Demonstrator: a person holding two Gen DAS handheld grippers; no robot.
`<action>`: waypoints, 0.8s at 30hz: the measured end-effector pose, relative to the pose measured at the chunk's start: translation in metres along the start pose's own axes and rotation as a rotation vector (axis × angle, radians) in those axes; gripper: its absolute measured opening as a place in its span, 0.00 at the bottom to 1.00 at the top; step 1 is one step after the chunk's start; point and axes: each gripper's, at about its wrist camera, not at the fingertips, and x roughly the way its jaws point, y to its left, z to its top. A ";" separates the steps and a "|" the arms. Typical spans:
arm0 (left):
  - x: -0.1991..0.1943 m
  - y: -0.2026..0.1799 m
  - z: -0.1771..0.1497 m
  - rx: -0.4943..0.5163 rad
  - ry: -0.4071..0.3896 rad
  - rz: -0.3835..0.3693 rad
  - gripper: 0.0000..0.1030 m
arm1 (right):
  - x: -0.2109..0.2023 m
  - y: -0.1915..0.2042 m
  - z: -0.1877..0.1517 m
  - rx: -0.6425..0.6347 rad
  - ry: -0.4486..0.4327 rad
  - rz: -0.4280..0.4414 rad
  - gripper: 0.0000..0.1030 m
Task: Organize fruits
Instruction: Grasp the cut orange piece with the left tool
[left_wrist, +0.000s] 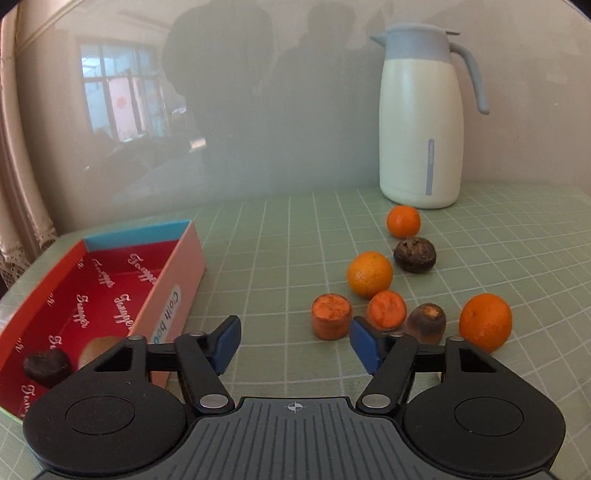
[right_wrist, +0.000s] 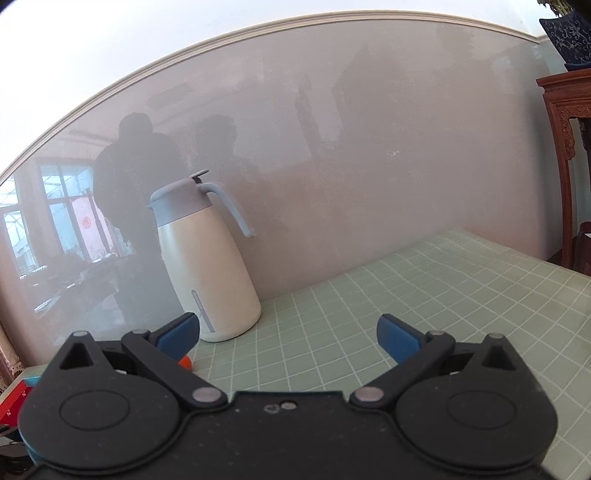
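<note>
In the left wrist view my left gripper (left_wrist: 293, 341) is open and empty above the green grid mat (left_wrist: 280, 258). Just beyond its right finger lie three oranges (left_wrist: 369, 274), two orange fruit chunks (left_wrist: 330, 316) and two dark brown fruits (left_wrist: 414, 254). To the left stands an open red box (left_wrist: 110, 291) holding a dark fruit (left_wrist: 47, 366) and a brown one (left_wrist: 96, 349), partly hidden by the gripper. In the right wrist view my right gripper (right_wrist: 288, 336) is open and empty above the mat; a bit of orange fruit (right_wrist: 185, 362) shows behind its left finger.
A white thermos jug with a blue-grey lid stands against the glossy wall behind the fruits (left_wrist: 423, 122) and also shows in the right wrist view (right_wrist: 207, 258). A carved wooden stand (right_wrist: 565, 155) is beyond the table's right edge.
</note>
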 end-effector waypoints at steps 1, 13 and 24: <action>0.004 0.000 0.000 -0.002 0.006 -0.001 0.63 | -0.001 0.001 0.000 -0.005 -0.002 0.003 1.00; 0.032 -0.011 0.007 -0.011 0.063 -0.072 0.40 | -0.002 0.010 0.000 -0.047 0.002 0.046 1.00; 0.042 -0.017 0.010 -0.035 0.089 -0.087 0.29 | -0.010 -0.003 0.006 -0.101 -0.090 -0.198 1.00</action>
